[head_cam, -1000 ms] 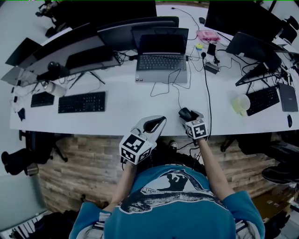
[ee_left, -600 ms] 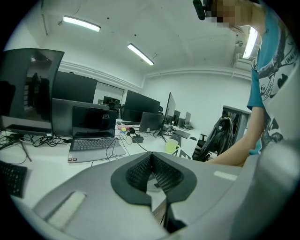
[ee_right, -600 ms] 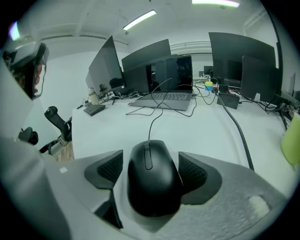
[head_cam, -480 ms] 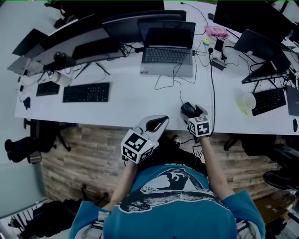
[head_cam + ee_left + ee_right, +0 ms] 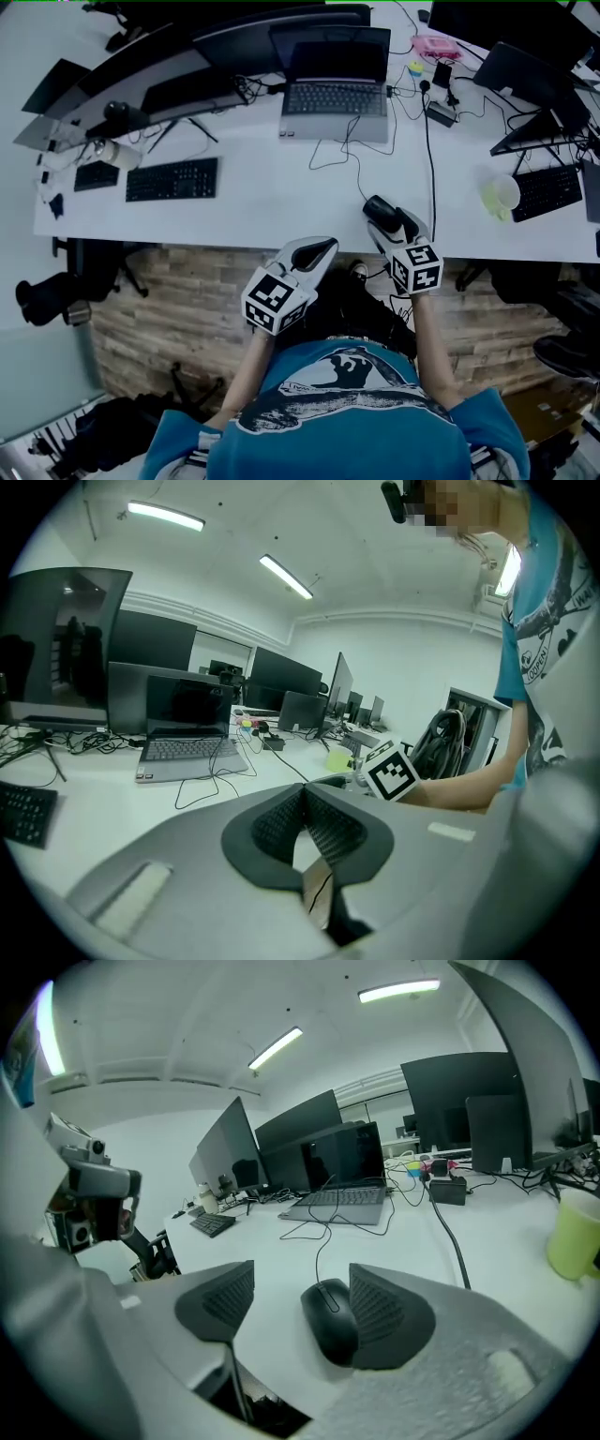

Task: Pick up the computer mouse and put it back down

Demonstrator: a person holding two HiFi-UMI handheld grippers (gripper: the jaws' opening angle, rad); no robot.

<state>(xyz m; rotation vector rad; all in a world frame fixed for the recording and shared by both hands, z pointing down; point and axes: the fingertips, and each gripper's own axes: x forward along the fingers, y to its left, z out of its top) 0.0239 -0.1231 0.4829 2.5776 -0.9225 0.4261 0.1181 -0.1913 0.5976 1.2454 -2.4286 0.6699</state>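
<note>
Resting near the front edge of the white desk [image 5: 262,211], the black mouse [image 5: 378,207] lies right of centre in the head view, its thin cable [image 5: 354,164] running up the frame toward the open laptop [image 5: 335,89]. The right gripper [image 5: 392,225] is at the mouse with its jaws apart and closing. In the right gripper view the mouse [image 5: 330,1321] sits on the desk between them, close against the right-hand pad [image 5: 380,1312] – whether they touch I cannot tell – while the left-hand pad [image 5: 220,1302] stands clear of it. The left gripper [image 5: 322,247] hangs off the desk edge, lower centre of the head view, jaws together with nothing between them. A black keyboard [image 5: 172,178] lies at left and a pale green cup [image 5: 502,195] at far right.
</note>
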